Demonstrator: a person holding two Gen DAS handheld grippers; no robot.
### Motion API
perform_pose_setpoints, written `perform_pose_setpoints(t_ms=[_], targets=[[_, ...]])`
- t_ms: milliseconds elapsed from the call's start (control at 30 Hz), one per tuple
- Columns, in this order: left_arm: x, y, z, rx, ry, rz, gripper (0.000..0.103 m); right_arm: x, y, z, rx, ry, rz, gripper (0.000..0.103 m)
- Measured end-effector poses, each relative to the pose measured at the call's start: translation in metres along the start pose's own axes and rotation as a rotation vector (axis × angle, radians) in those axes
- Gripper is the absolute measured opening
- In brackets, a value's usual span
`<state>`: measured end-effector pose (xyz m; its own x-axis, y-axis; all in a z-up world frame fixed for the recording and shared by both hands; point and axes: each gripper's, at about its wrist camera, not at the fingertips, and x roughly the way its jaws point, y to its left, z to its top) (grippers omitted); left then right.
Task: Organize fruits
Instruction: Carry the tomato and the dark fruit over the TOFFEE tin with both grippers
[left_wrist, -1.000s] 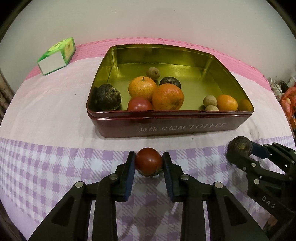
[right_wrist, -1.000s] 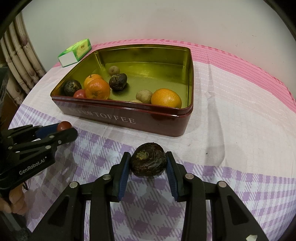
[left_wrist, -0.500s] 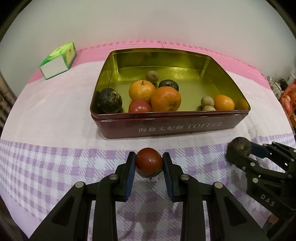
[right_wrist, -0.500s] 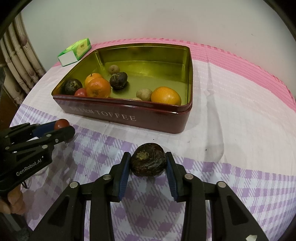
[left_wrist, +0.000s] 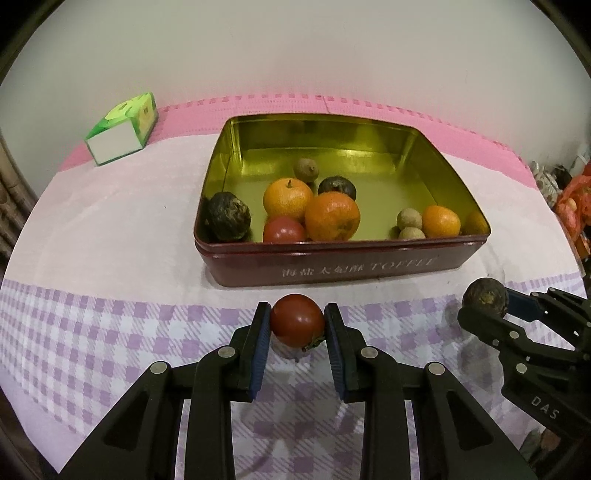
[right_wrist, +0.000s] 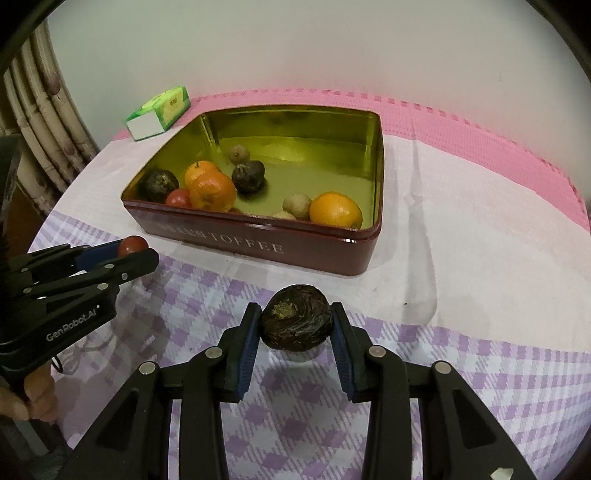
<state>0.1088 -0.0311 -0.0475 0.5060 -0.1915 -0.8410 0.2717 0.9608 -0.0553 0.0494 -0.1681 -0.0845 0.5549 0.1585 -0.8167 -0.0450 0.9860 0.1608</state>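
Observation:
My left gripper (left_wrist: 297, 323) is shut on a red tomato (left_wrist: 297, 319) and holds it above the checked cloth, just in front of the red toffee tin (left_wrist: 369, 267). My right gripper (right_wrist: 297, 325) is shut on a dark wrinkled fruit (right_wrist: 297, 322), also in front of the tin (right_wrist: 258, 247). The tin holds oranges (left_wrist: 331, 216), a tomato (left_wrist: 283, 229), dark wrinkled fruits (left_wrist: 227, 216) and small brown fruits (left_wrist: 409, 218). The right gripper with its dark fruit (left_wrist: 484, 295) shows in the left wrist view, and the left gripper with its tomato (right_wrist: 132, 245) in the right wrist view.
A green and white carton (left_wrist: 122, 129) lies at the back left of the table. The tin's back half (right_wrist: 314, 147) holds no fruit. A curtain (right_wrist: 40, 122) hangs to the left. Bags (left_wrist: 572, 199) sit past the table's right edge.
Both grippers have drawn back and risen a little from the tin, each still holding its fruit. The fruits in the tin have not moved.

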Motion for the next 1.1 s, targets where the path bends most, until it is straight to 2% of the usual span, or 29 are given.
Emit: perform_pose_setpoints(t_ms=[267,467,733,1100], targets=[[-0.017,0.006,0.017,-0.009,-0.054,-0.021,0.03,-0.019,0.004,0.02,-0.011,-0.054,0.014,0.035],[-0.019,0.011,0.04,0.0,-0.084,-0.009,0.03,-0.016,0.001,0.041,-0.019,-0.074,0.002,0.035],[-0.004,0.01,0.065,0.014,-0.069,0.03,0.03,0.003,-0.004,0.064,-0.014,-0.055,-0.001,0.035],[0.018,0.007,0.073,0.009,-0.031,0.04,0.03,0.031,-0.004,0.082,-0.04,-0.021,-0.025,0.035]])
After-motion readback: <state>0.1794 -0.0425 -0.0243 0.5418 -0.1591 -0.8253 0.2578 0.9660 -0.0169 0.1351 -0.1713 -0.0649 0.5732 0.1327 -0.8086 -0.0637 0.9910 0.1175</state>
